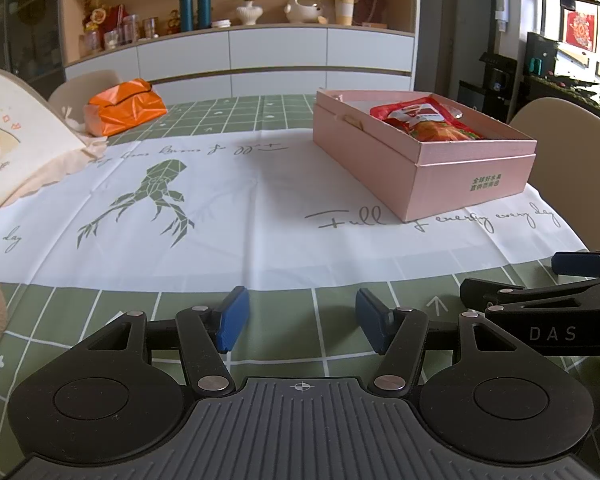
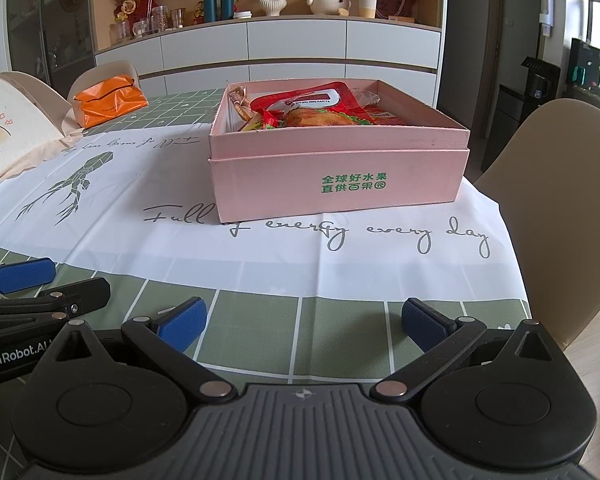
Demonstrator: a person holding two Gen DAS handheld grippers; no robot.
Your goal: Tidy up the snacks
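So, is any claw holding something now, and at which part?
Nothing is held. The left claw and the right claw are both open and empty above the tablecloth.

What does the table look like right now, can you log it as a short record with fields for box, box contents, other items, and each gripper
box: pink box, open, on the tablecloth
box contents: red snack packet on top of other wrapped snacks
other items: orange bag at far left; cream bag at left edge
left gripper: open, empty, low over the near table edge
right gripper: open, empty, facing the box
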